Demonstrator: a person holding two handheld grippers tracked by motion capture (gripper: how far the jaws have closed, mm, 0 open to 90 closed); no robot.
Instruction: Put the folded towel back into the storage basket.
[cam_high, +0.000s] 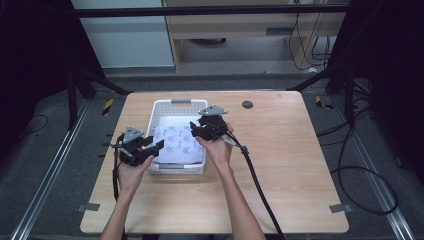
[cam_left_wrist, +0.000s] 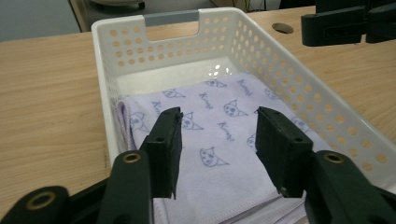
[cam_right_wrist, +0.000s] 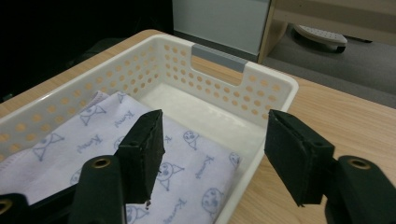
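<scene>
**Folded cloth lies in the basket, both sets of jaws spread**

The wooden worktop (cam_high: 280, 165) carries a white perforated basket (cam_high: 159, 109) near its far middle. Inside the basket, towards the person's end, lies a folded lilac cloth (cam_high: 177, 145) printed with small cat faces. The left gripper (cam_high: 150, 149) hovers at the basket's near left corner, its 2 jaws spread above the cloth, nothing between them. The right gripper (cam_high: 196, 131) hangs over the basket's right wall, jaws likewise spread and empty

The folded cloth (cam_high: 178, 144) is lying in the basket (cam_high: 171, 104), which is sitting on the table (cam_high: 280, 165), left gripper (cam_high: 145, 148) and right gripper (cam_high: 200, 131) flanking it.
</scene>
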